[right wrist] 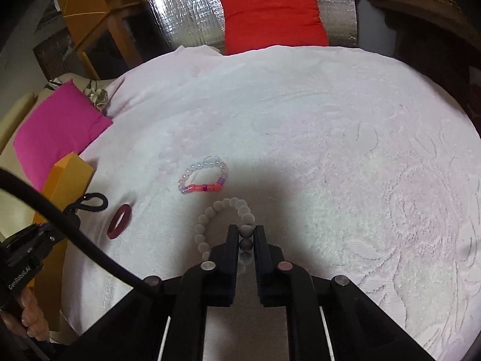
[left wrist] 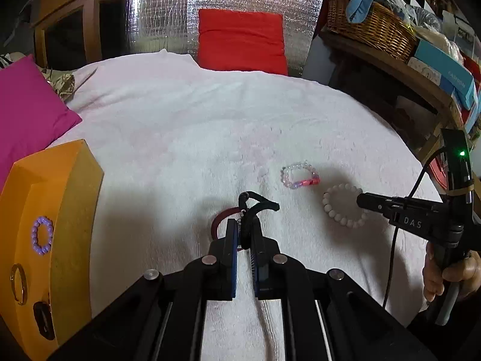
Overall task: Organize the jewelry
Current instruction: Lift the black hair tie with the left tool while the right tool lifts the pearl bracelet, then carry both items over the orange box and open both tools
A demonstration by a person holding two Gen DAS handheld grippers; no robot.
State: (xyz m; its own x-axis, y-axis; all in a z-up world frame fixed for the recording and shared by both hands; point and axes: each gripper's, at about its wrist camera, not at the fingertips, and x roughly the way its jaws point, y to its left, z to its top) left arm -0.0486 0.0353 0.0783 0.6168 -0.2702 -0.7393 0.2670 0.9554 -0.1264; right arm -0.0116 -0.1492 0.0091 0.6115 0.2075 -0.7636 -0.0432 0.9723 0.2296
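Your left hand-held gripper (left wrist: 244, 228) is closed on the black cord (left wrist: 255, 203) of the dark red ring (left wrist: 217, 224). Your right hand-held gripper (right wrist: 244, 234) pinches the white bead bracelet (right wrist: 224, 210) on the white towel (right wrist: 330, 150). Next, carry both to the orange box (left wrist: 75, 210); its compartments are partly cut off.

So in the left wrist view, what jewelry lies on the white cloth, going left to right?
Dark red ring with its black cord, held in the left jaws → clear and pink bead bracelet → white bead bracelet.
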